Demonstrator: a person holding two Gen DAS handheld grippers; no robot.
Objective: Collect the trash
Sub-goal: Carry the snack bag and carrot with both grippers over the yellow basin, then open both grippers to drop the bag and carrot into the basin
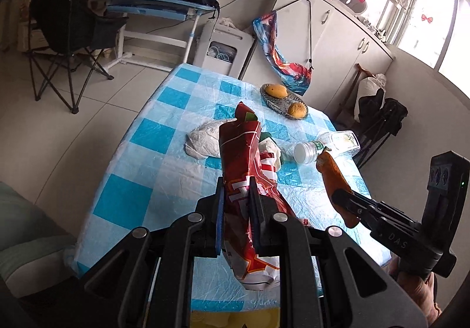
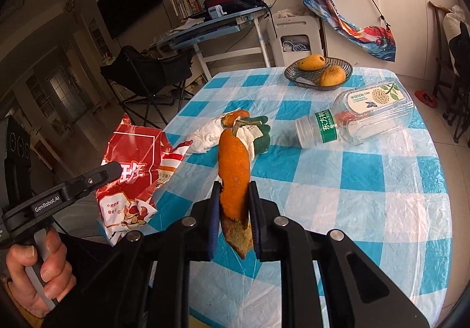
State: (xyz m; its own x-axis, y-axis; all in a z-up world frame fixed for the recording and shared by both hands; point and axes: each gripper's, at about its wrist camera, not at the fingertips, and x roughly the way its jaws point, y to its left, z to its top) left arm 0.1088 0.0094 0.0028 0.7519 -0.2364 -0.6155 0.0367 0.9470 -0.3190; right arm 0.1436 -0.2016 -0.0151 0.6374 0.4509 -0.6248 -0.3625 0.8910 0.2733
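Trash is already in both claws: the left claw (image 1: 236, 210) is clenched on a crumpled red and white snack wrapper (image 1: 246, 178), lifted clear of the desk, and the right claw (image 2: 234, 204) is clenched on a long strip of orange peel (image 2: 233, 175), pinched near its lower end so most of the strip stands above the pads. Beyond them, on the blue and white checked plastic cloth of the desk (image 2: 367, 195), a wad of white crumpled tissue (image 2: 205, 138) lies touching a dark green scrap and more peel (image 2: 235, 118), and just to its right an empty clear plastic bottle with a green label (image 2: 355, 119) lies on its side. Farther back sits a glass bowl holding two yellow mangoes (image 2: 318, 69), which is likely not trash. No bin shows in either view, so the drop-off spot cannot be told. The risks from here seem plain: the peel is stiff but held by a narrow bite and could pivot or slip out during a swing; the slack wrapper could spill crumbs or drag across the tissue; and the round bottle may roll off the desk edge if nudged.
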